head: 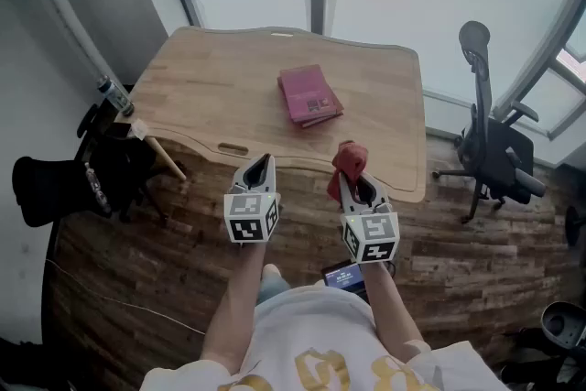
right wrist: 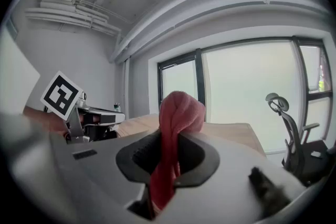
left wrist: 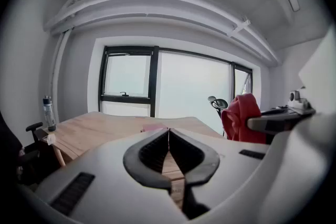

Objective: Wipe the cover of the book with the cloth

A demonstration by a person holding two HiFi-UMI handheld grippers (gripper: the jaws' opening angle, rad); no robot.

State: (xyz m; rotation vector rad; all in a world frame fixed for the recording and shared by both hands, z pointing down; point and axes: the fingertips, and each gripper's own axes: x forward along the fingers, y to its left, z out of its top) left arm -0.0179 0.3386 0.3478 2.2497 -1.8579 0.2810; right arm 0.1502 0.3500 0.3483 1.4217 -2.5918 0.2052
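The right gripper [right wrist: 170, 140] is closed on a crumpled red cloth [right wrist: 176, 111]. The fabric is pinched between its dark pads, with a rounded bunch standing above the jaws and a tail hanging below them. In the head view this gripper [head: 353, 182] is held up over the wooden floor, just short of the near edge of the light wooden counter [head: 201, 96], with the cloth [head: 349, 161] poking forward from its tip. The left gripper [left wrist: 168, 136] has its jaws pressed together along a thin seam with nothing between them. It hovers beside the other [head: 260, 166] at about the same height and also short of the counter edge. The pink-red book [head: 309, 94] lies flat near the middle of the counter, straight ahead and beyond both grippers, roughly between their two lines. It looks slightly closer to the cloth-bearing right one. Its long axis runs mostly away from the person and is turned a little, so the near end sits further right than the far end. From the left gripper view only a thin pink sliver of it [left wrist: 155, 126] shows above the jaws. The cloth has yet to touch the cover, so the coming reach is probably forward, down and a touch to the left. The empty left gripper is free to steady the book. A black office chair [head: 490, 146] stands well off to the right.
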